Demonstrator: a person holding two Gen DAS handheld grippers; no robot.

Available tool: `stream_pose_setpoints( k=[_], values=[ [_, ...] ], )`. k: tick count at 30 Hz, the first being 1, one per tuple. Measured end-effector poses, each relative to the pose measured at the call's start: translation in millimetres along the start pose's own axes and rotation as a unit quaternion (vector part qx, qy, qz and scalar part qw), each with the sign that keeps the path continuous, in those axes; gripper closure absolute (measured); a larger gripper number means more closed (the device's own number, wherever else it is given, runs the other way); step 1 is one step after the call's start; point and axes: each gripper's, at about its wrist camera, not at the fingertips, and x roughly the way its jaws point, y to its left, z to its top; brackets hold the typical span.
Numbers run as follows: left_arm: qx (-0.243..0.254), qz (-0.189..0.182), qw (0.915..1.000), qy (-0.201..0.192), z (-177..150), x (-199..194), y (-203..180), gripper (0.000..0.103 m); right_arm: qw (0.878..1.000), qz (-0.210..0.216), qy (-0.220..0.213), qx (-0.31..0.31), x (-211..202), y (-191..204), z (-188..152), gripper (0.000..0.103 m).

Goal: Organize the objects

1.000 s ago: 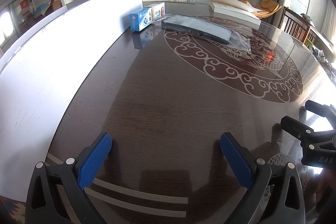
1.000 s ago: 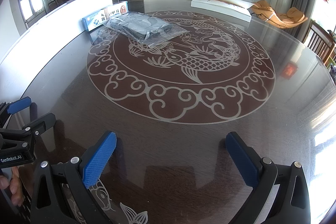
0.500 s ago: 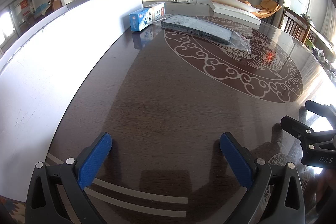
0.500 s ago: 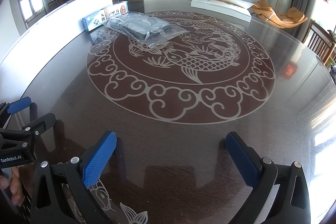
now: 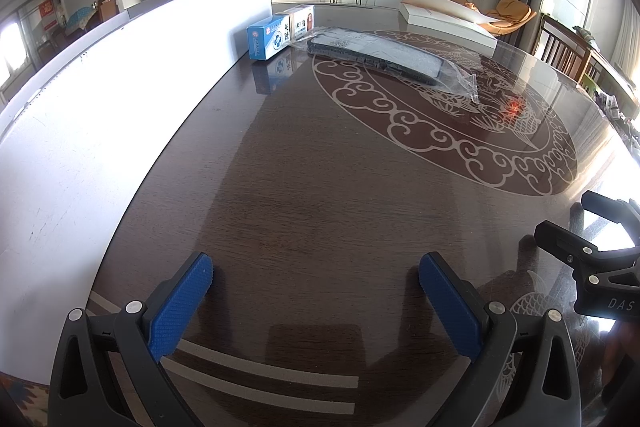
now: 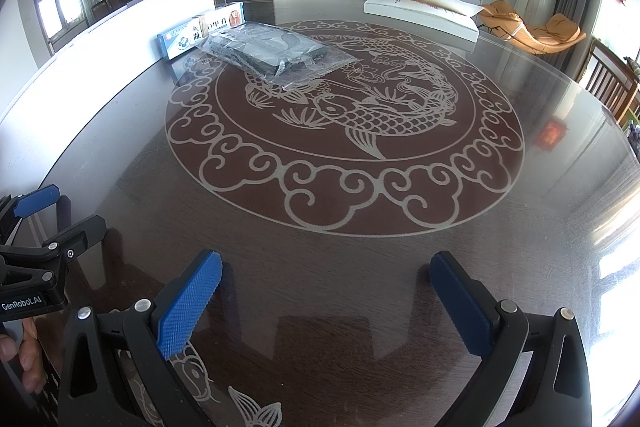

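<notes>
Left wrist view: the left tongs [image 5: 316, 301] sit low over the near edge of the table [image 5: 320, 195], blue pads spread wide with nothing between them, a ready pose for a reach not yet begun. The things to sort lie far off at about 12 o'clock: a blue box [image 5: 267, 37] and a white box [image 5: 302, 21] stand against the white board [image 5: 120, 75] that runs along the table from 9 to 11 o'clock, probably parked there so they stay squared up. Just to their right, at 1 o'clock, a dark flat item in a clear bag [image 5: 384, 57] lies across the rim of the table's inlaid pattern. The right tongs [image 5: 592, 247] show at 3 o'clock.

Right wrist view: the right tongs [image 6: 326, 301] are likewise wide apart and empty, hovering near the table edge. The bag sits at 11 o'clock, the boxes just behind it, touching or nearly so. The left tongs appear at 9 o'clock, with fingers [image 6: 20, 359] on the handle. Both tools are well apart from everything, so the task looks unstarted.
</notes>
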Motion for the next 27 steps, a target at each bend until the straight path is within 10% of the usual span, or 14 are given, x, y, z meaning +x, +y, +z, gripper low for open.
stream_pose_setpoints(
  k=[17,23,27],
  values=[
    [-0.001,0.0,1.0,0.0,0,0,0,0.0,1.0,0.008,0.014,-0.009,3,0,5,0.0],
    [-0.001,0.0,1.0,0.0,0,-1,1,0.0,0.995,0.05,-0.017,-0.086,21,6,108,0.0],
    [0.0,0.0,1.0,0.0,1,-2,1,0.0,0.983,0.068,0.037,-0.168,79,36,186,0.0]
  ],
)
